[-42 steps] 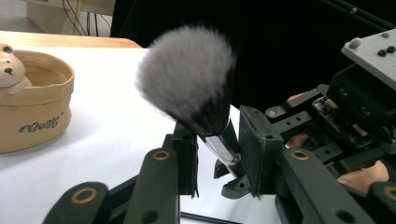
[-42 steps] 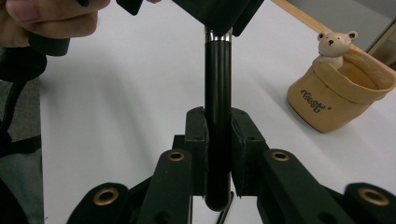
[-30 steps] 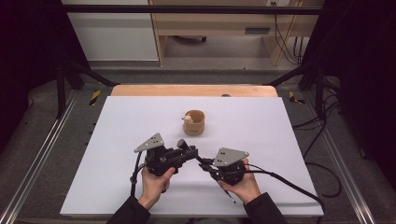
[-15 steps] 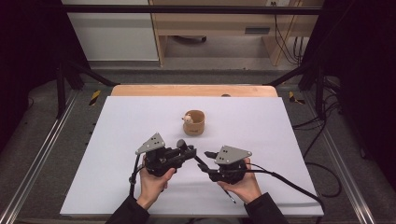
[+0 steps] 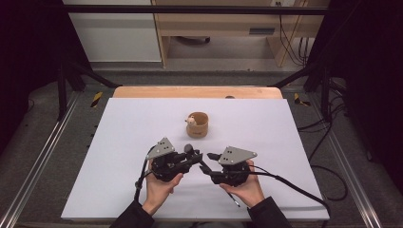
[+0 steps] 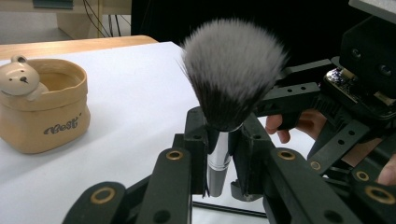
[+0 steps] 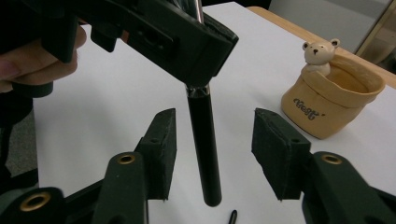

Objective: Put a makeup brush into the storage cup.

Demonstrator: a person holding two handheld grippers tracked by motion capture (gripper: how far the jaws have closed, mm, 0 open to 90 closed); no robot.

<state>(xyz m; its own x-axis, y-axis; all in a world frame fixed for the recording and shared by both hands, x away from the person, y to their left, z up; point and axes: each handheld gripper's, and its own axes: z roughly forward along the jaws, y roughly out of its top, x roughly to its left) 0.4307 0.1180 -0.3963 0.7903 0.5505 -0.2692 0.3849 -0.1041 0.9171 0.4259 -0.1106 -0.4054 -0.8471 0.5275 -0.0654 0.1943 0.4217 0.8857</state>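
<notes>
The left claw [image 6: 223, 140] pinches a makeup brush [image 6: 231, 74] by its silver ferrule. The right claw [image 7: 212, 140], jaws just opened, stands spread around the black handle without touching. A tan bear pot [image 5: 198, 124] sits beyond them on the white worktop [image 5: 285, 128].

A lab or recording studio rather than a home: a white table top [image 5: 142, 142] stands inside a frame of black metal struts [image 5: 62, 80] and floor rails [image 5: 28, 175] — cables [image 5: 328, 137] trail over the grey carpet on the right. At the far side stands pale wooden furniture [image 5: 223, 23], with black curtains — dark — at both edges.
</notes>
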